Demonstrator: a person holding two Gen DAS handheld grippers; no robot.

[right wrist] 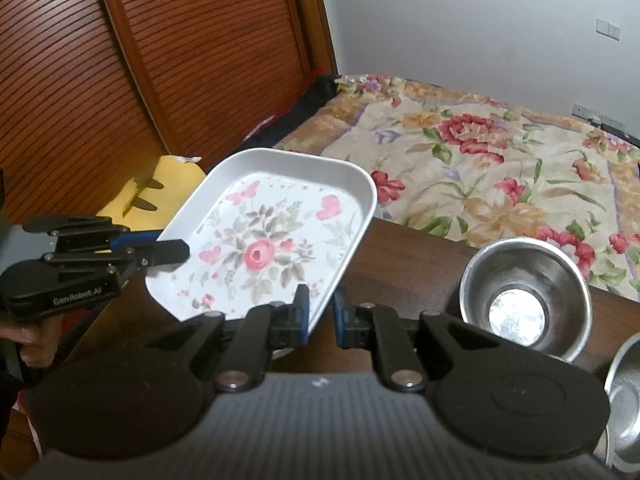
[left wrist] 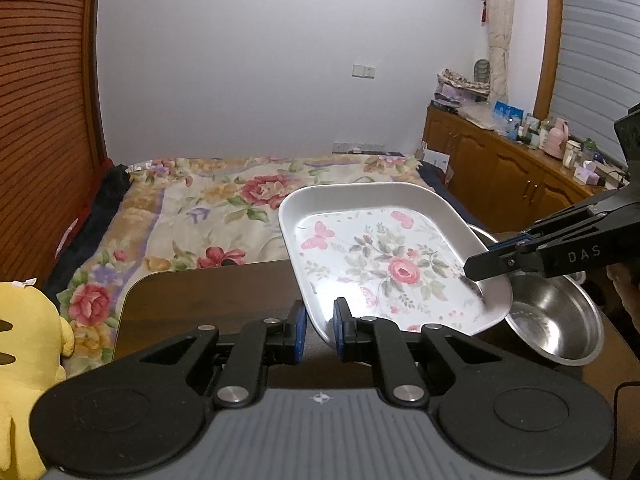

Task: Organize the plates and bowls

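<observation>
Because the plate (left wrist: pixel 384 256) was broad and shallow, it was carried by two grips on opposite rims rather than one: the left gripper (left wrist: pixel 320 320) pinched the near rim in the left wrist view, and the right gripper (right wrist: pixel 320 312) pinched the rim nearest its own camera, each pair of blue pads pressed onto the thin wall. In judgement, the paired hold kept the plate from tipping under its own width. The plate hung clear of the table (left wrist: pixel 208 300), tilted, above the table's near right part, with one corner overlapping a steel bowl (left wrist: pixel 556 320) in the left wrist view; whether it touched that bowl could not be told. In the right wrist view that bowl (right wrist: pixel 524 296) stood upright near the table's far edge, apart from the plate, which suggests no contact. A second steel vessel (right wrist: pixel 624 404) was cut off at the right margin, so its kind was uncertain. The plate's underside and the table beneath it were hidden, as was much of the near table behind both gripper bodies. A hand (right wrist: pixel 24 340) showed only in part at the left margin. A yellow soft toy (left wrist: pixel 28 360) lay beyond the table's left edge, half out of frame. The bed (right wrist: pixel 500 160) lay behind.
</observation>
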